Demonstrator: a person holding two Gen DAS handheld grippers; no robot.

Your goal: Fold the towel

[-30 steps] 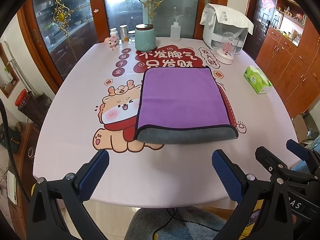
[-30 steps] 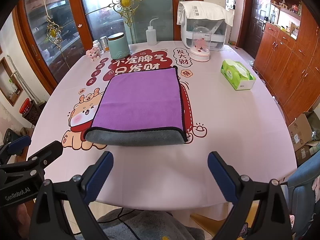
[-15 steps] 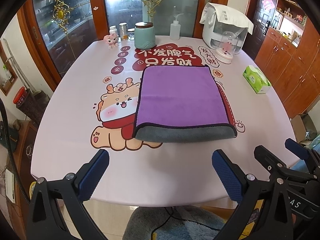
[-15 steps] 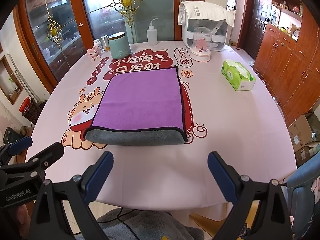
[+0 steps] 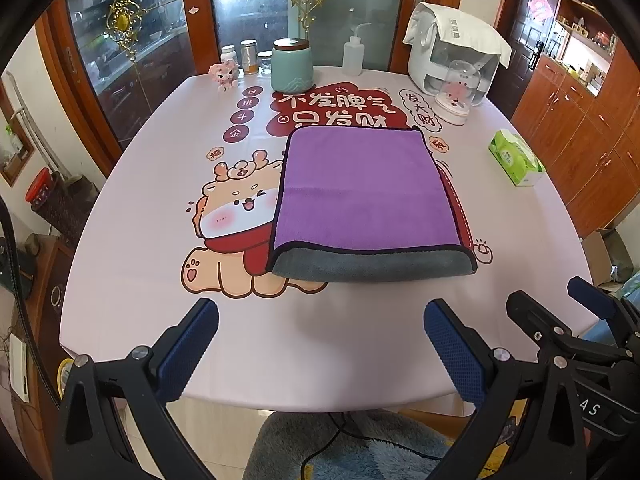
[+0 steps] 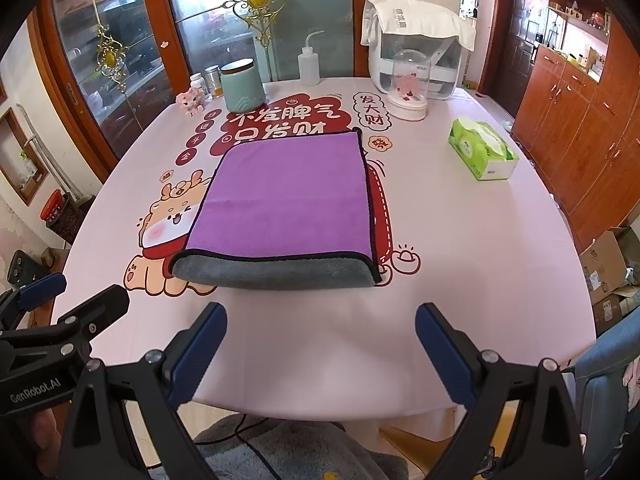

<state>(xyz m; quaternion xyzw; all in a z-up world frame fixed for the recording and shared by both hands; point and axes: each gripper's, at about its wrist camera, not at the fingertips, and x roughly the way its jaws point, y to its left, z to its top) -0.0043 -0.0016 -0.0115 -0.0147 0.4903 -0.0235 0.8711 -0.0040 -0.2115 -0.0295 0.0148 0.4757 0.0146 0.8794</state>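
A purple towel with a grey underside lies folded flat on the middle of the table; it also shows in the right wrist view. Its grey fold edge faces me. My left gripper is open and empty, held over the table's near edge, short of the towel. My right gripper is open and empty too, at the same near edge, apart from the towel. The right gripper shows at the lower right of the left wrist view.
The table wears a pink cartoon cloth. At the back stand a teal jar, a squeeze bottle, small jars, a pink toy, a white appliance and a glass dome. A green tissue box lies right.
Both grippers stay open and empty. The left view has shifted slightly nearer the table; the towel has not moved.
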